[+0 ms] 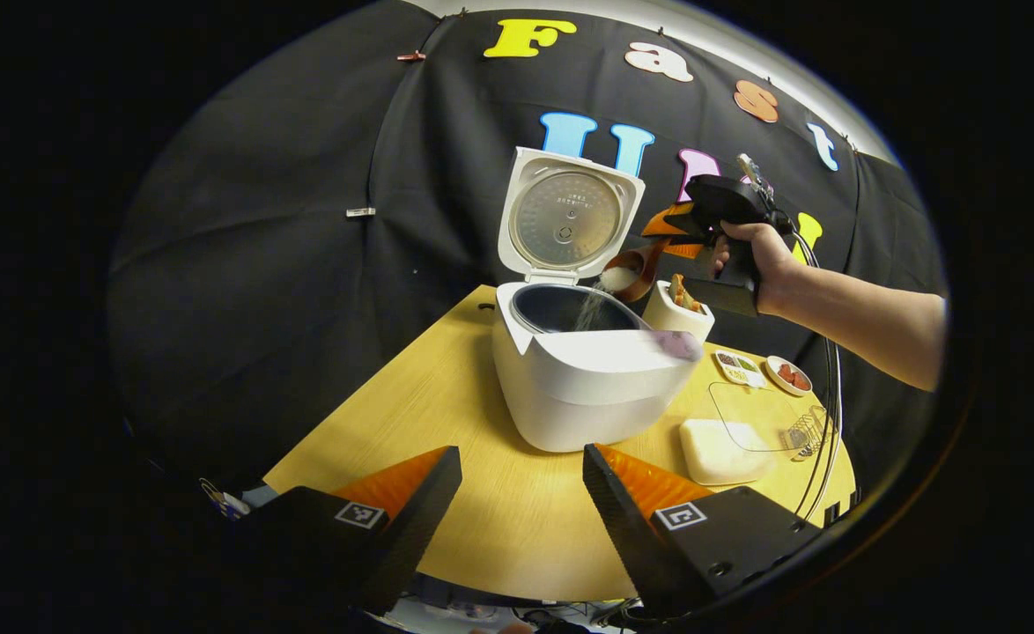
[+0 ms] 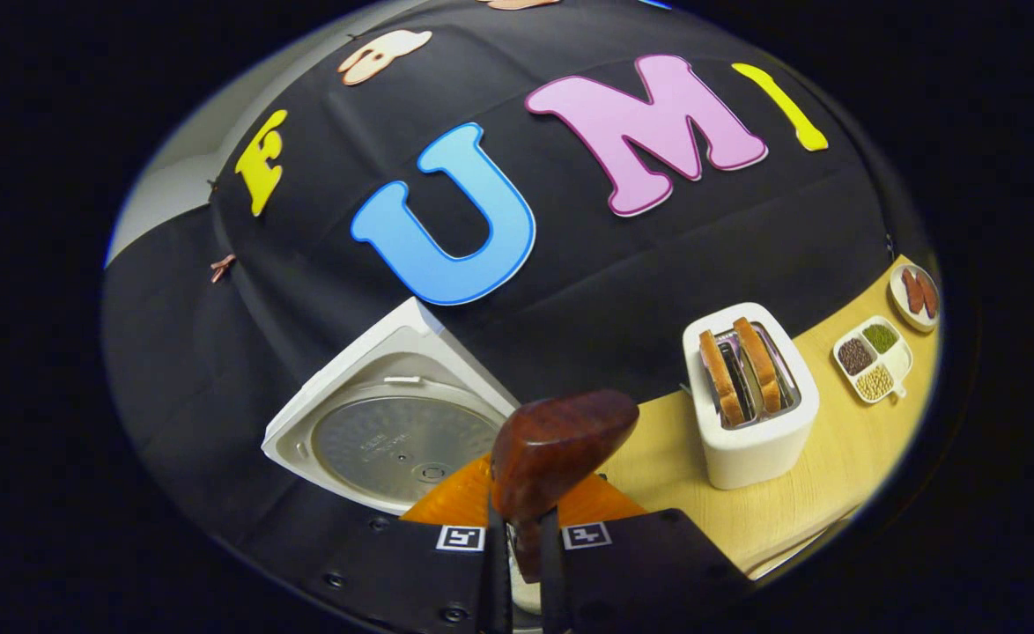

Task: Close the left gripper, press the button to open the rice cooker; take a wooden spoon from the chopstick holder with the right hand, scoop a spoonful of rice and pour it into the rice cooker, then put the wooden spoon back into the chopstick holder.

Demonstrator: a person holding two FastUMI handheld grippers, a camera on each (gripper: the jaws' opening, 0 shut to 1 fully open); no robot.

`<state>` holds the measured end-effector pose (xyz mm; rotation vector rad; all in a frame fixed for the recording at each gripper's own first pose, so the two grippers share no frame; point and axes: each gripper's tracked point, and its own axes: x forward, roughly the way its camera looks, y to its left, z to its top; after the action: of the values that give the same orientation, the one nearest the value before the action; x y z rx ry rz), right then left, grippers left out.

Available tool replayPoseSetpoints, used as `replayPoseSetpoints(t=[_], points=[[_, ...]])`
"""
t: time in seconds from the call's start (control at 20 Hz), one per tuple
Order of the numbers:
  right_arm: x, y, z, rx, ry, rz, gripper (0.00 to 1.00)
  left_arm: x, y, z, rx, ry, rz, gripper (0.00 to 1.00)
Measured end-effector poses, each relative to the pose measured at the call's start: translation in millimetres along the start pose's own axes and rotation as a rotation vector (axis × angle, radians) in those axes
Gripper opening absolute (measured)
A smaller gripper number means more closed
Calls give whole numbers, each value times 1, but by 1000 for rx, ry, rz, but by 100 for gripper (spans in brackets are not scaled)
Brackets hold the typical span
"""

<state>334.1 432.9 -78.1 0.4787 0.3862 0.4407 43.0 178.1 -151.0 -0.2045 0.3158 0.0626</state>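
Left gripper view puts the rice cooker point(image 1: 583, 370) in the middle of your wooden table point(image 1: 482, 493). Its lid point(image 1: 570, 216) stands upright and fully open, metal inner plate facing you, and the dark inner pot point(image 1: 570, 308) is exposed. Above the pot's far right rim, your right gripper point(image 1: 671, 233) holds the wooden spoon point(image 1: 627, 273) tilted bowl-down, and a thin stream of rice point(image 1: 589, 308) falls from it into the pot. Your left gripper point(image 1: 521, 480) hangs low in front of the cooker, its fingers spread wide with nothing between them, well apart from the cooker's front wall.

Just beside the cooker's right side stands a white toaster point(image 1: 677, 313) with bread in its slots. Farther right of the cooker lie a divided dish of grains point(image 1: 739, 367), a small plate point(image 1: 788, 375), a white block point(image 1: 718, 451) and a clear board point(image 1: 759, 418) near the table's edge. To the cooker's left the tabletop lies bare up to its edge.

In the right gripper view, your fingers pinch the spoon's handle point(image 2: 530, 528) tightly, the back of its bowl turned toward the camera, with the cooker's lid just behind it.
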Motion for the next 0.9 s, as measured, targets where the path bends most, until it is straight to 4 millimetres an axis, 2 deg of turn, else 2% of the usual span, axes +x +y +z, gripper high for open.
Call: replayPoseSetpoints(t=[0.15, 0.35, 0.6, 0.65, 0.9], points=[[3, 11, -5, -85, -13, 18, 17, -3, -2, 1, 2, -7, 4, 98], [8, 27, -6, -245, -41, 48, 17, -4, -2, 2, 3, -14, 5, 96], [4, 63, -19, -464, -70, 147, 17, -8, 6, 3, 6, -22, 25, 96], [4, 68, -24, -522, -70, 166, 17, -8, 6, 3, 3, -21, 27, 98], [-2, 97, -59, -759, -59, 266, 17, -13, 9, -4, -17, -18, 44, 96]])
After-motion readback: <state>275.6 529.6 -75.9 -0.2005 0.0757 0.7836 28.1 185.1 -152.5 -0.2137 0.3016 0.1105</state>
